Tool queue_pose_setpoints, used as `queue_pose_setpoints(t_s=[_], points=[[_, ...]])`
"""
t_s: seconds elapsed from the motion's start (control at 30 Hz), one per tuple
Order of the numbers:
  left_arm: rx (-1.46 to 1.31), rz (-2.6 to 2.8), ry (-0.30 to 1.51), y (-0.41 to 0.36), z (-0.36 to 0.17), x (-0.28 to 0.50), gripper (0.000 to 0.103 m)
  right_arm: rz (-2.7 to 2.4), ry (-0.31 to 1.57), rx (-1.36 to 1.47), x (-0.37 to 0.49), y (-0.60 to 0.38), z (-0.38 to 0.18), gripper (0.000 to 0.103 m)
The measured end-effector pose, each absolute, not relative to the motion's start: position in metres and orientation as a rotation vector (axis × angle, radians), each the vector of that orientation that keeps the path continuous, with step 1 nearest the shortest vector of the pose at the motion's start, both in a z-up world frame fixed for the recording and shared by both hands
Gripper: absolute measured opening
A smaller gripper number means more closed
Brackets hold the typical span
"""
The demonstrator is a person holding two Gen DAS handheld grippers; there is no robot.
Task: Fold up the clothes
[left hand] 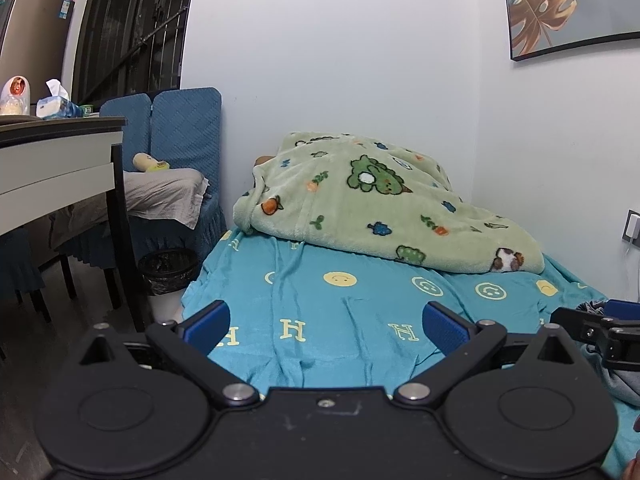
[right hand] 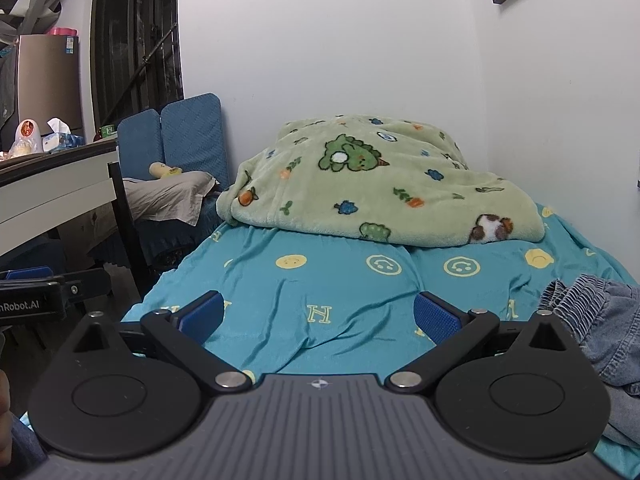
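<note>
A blue denim garment (right hand: 600, 332) with a gathered elastic edge lies on the bed's right side, beside my right gripper (right hand: 318, 314); part of it shows at the right edge of the left wrist view (left hand: 624, 380). My right gripper is open and empty over the teal sheet (right hand: 320, 280). My left gripper (left hand: 326, 326) is open and empty above the same sheet (left hand: 320, 300), left of the garment. The right gripper shows in the left wrist view (left hand: 592, 330), and the left gripper shows at the left edge of the right wrist view (right hand: 44, 292).
A green dinosaur-print blanket (left hand: 372, 204) is bunched at the bed's far end against the white wall. Left of the bed stand a desk (left hand: 56, 168), blue-covered chairs (left hand: 176, 140) and a black bin (left hand: 168, 270). A wall socket (left hand: 632, 228) is at right.
</note>
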State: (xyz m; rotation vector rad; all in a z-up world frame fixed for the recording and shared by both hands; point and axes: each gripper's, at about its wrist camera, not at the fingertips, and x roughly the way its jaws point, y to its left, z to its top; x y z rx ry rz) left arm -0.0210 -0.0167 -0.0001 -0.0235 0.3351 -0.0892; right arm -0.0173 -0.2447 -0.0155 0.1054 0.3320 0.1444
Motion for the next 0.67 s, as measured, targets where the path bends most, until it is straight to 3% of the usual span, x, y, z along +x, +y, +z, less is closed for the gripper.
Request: queue_pose_setpoints(t_s=[0.67], points=[[-0.031, -0.075, 0.351, -0.0141, -0.0004, -0.0198, 0.103, 0.140, 0.359, 0.121, -0.0148, -0.2445, -0.0199, 0.103]])
